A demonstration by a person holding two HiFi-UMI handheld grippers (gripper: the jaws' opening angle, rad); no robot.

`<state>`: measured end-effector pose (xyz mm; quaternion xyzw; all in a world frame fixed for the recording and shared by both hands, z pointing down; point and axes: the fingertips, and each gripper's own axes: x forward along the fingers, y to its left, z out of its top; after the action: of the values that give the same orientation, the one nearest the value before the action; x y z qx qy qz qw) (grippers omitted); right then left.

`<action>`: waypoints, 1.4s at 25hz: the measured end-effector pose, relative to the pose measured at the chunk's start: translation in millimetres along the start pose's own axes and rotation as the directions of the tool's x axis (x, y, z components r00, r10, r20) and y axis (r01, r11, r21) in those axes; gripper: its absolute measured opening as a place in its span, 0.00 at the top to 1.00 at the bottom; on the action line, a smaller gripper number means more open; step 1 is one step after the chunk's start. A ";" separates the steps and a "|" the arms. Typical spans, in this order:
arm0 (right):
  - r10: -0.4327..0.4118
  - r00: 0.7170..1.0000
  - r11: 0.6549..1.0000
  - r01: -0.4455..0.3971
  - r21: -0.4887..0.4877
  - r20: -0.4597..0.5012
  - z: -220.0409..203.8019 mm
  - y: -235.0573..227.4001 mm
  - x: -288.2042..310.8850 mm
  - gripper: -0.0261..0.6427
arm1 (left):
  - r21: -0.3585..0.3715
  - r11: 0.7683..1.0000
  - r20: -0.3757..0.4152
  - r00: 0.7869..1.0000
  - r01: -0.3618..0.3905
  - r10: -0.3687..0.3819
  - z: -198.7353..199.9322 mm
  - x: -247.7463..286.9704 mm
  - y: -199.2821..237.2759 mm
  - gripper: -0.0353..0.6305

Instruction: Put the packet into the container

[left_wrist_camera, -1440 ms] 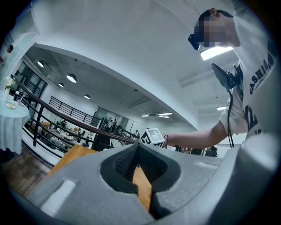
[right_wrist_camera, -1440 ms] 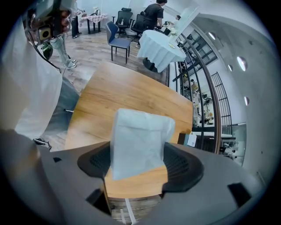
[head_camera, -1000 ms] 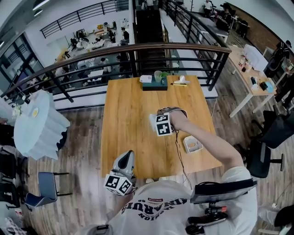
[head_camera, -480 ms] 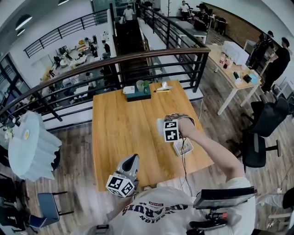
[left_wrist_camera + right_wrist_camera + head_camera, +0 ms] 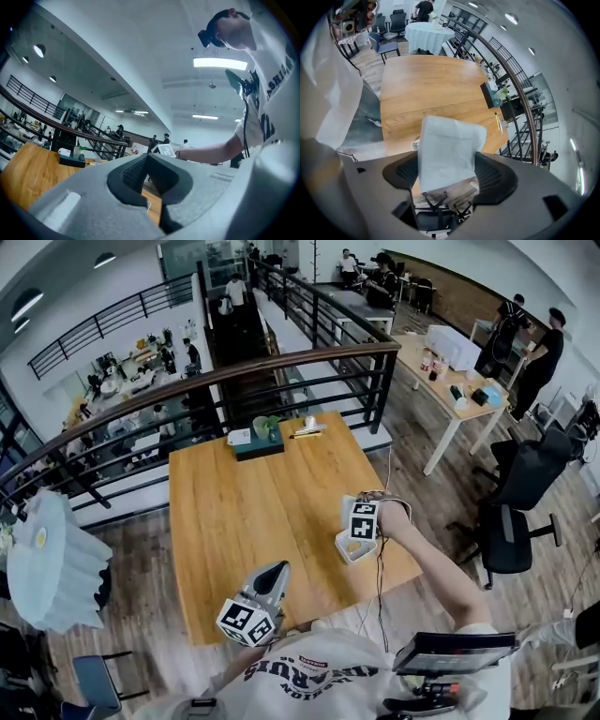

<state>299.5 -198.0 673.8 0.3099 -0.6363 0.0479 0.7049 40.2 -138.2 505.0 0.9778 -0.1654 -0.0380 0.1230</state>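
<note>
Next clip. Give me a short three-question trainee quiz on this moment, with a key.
1. What does the right gripper hold?
2. Where does the container stand? A: on the right half of the table. B: on its left half. C: on the floor.
3. True or false: the left gripper grips the container.
Key: 1: the packet. 2: A. 3: false.
</note>
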 end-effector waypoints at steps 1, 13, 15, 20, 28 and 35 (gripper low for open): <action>-0.002 1.000 1.000 0.002 0.007 -0.004 -3.7 2.3 1.2 0.42 | -0.001 1.000 -0.001 1.000 0.004 -0.004 -0.5 0.4 -1.4 0.94; 0.007 1.000 0.990 -0.004 0.143 -0.015 -6.5 6.5 19.9 0.42 | 0.012 0.999 0.026 0.999 -0.032 0.031 0.9 -13.6 5.1 0.94; 0.020 1.000 0.983 -0.015 0.183 -0.023 -8.2 8.8 24.4 0.42 | 0.002 0.999 0.022 0.998 -0.050 0.050 -0.6 -19.0 7.1 0.94; 0.088 0.996 0.932 -0.074 0.355 -0.024 -17.8 17.3 46.5 0.42 | -0.009 0.996 0.014 0.996 -0.087 0.088 -4.6 -29.1 11.2 0.94; 0.248 0.968 0.689 -0.154 0.708 -0.031 -40.9 43.9 115.1 0.42 | -0.015 0.991 0.029 0.990 -0.135 0.135 -0.6 -43.0 28.3 0.94; 0.331 0.940 0.641 -0.161 0.751 -0.081 -46.3 75.7 159.9 0.42 | -0.014 0.983 0.028 0.983 -0.181 0.182 -1.4 -57.4 40.6 0.94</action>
<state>334.3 -166.4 850.5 0.4694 -0.5207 0.4277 0.5706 -26.5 -156.0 518.6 0.9573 -0.2553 -0.0419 0.1289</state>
